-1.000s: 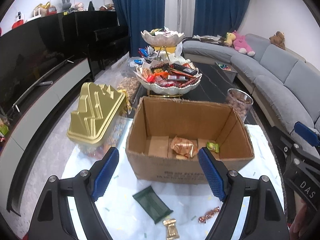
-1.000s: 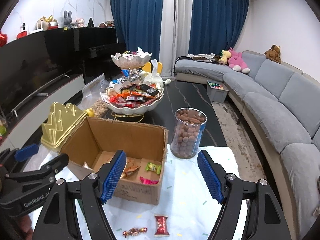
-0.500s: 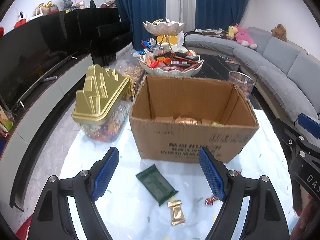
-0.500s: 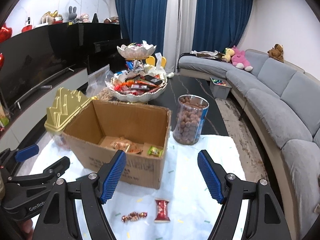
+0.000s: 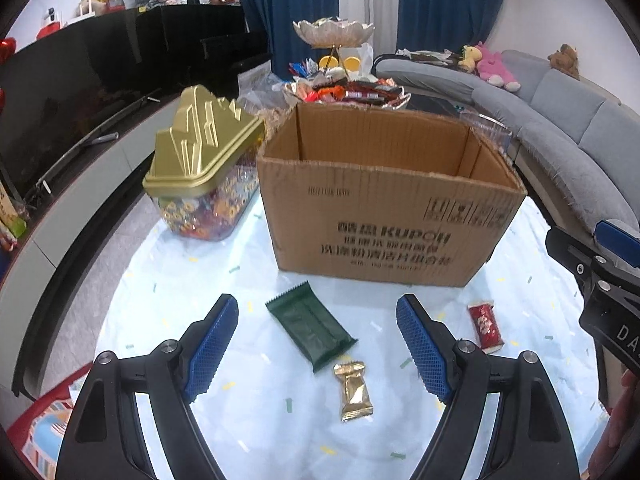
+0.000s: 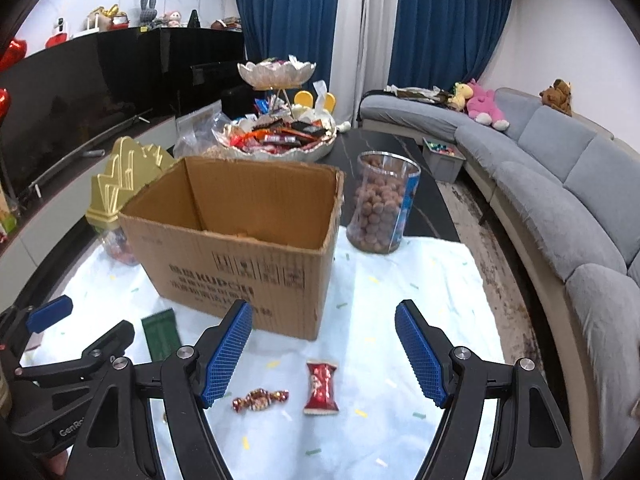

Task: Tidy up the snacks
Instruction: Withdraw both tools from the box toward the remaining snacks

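An open cardboard box (image 5: pixel 384 204) stands on the white cloth; it also shows in the right wrist view (image 6: pixel 240 240). In front of it lie a dark green packet (image 5: pixel 310 326), a gold candy (image 5: pixel 354 390) and a red candy (image 5: pixel 486 324). My left gripper (image 5: pixel 318 346) is open and empty, low over the green packet. My right gripper (image 6: pixel 324 354) is open and empty, above the red candy (image 6: pixel 320 386) and a twisted foil candy (image 6: pixel 260 398). The green packet (image 6: pixel 160 334) lies to its left.
A gold-lidded candy jar (image 5: pixel 204 168) stands left of the box. A clear jar of brown balls (image 6: pixel 380 208) stands to its right. A tiered snack bowl (image 6: pixel 276 136) sits behind. A grey sofa (image 6: pixel 560 184) curves along the right.
Both grippers have dropped lower and pulled back from the box. The box's inside is now hidden behind its front wall. The loose snacks on the cloth are closer.
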{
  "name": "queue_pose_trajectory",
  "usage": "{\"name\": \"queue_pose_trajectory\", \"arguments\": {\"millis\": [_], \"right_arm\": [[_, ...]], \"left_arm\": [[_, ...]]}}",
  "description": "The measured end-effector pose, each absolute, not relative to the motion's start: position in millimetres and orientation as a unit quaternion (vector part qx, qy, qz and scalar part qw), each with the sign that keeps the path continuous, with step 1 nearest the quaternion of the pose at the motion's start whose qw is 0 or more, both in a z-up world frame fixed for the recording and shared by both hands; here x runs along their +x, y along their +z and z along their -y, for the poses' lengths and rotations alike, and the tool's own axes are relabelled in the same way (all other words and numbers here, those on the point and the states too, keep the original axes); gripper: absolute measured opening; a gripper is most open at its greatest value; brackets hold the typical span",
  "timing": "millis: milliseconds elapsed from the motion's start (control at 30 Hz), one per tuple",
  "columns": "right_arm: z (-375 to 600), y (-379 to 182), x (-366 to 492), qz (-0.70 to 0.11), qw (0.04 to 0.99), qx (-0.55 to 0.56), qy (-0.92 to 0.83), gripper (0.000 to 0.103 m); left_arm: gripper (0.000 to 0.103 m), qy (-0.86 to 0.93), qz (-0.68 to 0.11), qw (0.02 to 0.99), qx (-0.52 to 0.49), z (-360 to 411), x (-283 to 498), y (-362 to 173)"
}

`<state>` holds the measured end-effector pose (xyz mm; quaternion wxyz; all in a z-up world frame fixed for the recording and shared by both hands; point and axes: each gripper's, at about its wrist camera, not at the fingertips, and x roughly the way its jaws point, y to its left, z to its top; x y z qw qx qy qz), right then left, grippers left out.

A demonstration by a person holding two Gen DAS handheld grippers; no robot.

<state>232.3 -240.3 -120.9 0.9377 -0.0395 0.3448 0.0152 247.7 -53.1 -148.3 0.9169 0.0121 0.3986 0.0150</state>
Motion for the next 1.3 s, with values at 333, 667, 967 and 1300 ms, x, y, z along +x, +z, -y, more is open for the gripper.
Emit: {"name": "queue_pose_trajectory", "arguments": {"millis": [333, 667, 967, 1300], "right_arm": [[246.1, -147.6, 228.5, -0.361, 0.932, -0.031, 0.011, 0.075], [246.5, -179.6, 224.0, -0.372, 0.927, -0.051, 0.008, 0.075], [256.3, -201.9, 229.9, -0.387, 0.921, -0.048, -0.001, 0.075], [263.6, -228.2, 240.8, -0.409, 0.912, -0.040, -0.003, 0.075]], "left_arm": [[0.081, 0.029, -0.408, 0.913, -0.010, 53.1, 240.2, -176.4], [0.081, 0.035, -0.419, 0.907, -0.014, 54.3, 234.5, -208.2], [0.081, 0.029, -0.432, 0.901, -0.012, 65.6, 231.8, -231.7], [0.076, 0.027, -0.442, 0.896, -0.005, 73.0, 234.0, -248.7]]}}
